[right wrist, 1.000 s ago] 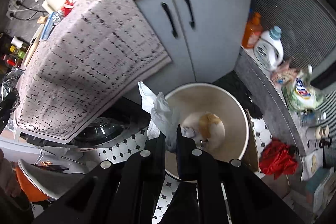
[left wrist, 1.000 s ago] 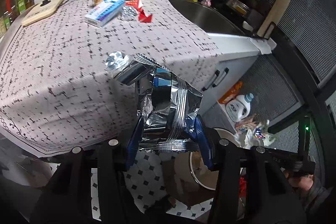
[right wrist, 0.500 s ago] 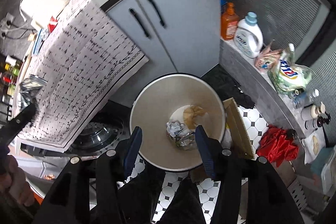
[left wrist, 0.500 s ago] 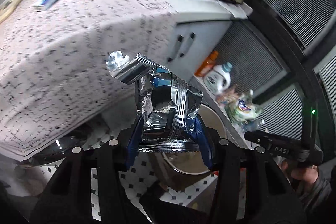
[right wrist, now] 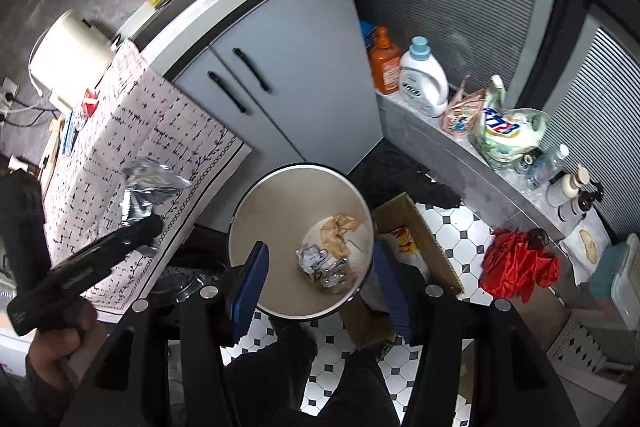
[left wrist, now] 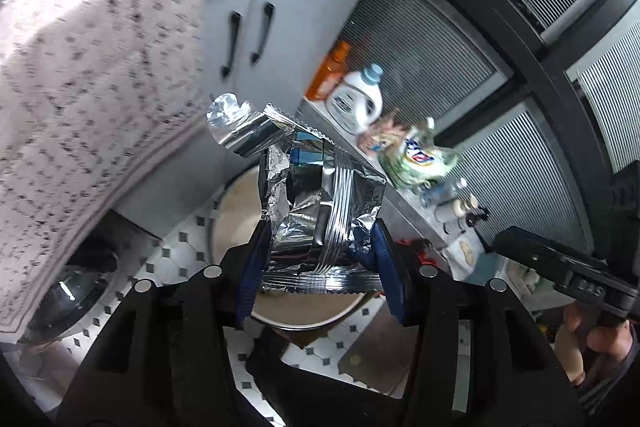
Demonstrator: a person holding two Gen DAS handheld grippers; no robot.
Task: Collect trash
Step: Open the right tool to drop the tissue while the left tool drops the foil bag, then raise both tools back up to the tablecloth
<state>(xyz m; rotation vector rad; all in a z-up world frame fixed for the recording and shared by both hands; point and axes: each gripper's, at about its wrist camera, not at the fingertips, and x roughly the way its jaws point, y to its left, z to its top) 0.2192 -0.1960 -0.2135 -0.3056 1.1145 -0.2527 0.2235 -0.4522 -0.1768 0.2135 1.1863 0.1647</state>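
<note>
so, just changed: a second ago the right claw [right wrist: 320, 281] was nearly closed on a white crumpled scrap over the bin [right wrist: 240, 211]; now its jaws stand apart with nothing between them, and a crumpled wad [right wrist: 316, 261] lies at the bottom of the bin.
left side change: the left claw [left wrist: 318, 259] has swung from above the cloth-covered worktop [left wrist: 88, 67] to over the bin [left wrist: 236, 203], keeping the foil wrapper [left wrist: 320, 203].
left claw state: about half open, both blue pads pressing the wrapper's lower corners; the torn top sticks up and to the left.
right claw state: about half open and empty, bin floor visible between the pads.
meaning for the task: one piece looks delivered; the wrapper seems next to drop. more litter, a red scrap [right wrist: 90, 103] among it, waits far left on the worktop.
bin contents: the wad, a tan paper ball [right wrist: 340, 229] and some foil.
edges: the cloth's hanging edge [right wrist: 208, 163] is just left of the bin; a cardboard box [right wrist: 416, 235] touches its right side; cabinet doors [right wrist: 280, 79] stand behind.
open room: clear air above the bin's wide mouth; both claws crowd it, so the right may need to leave first.
</note>
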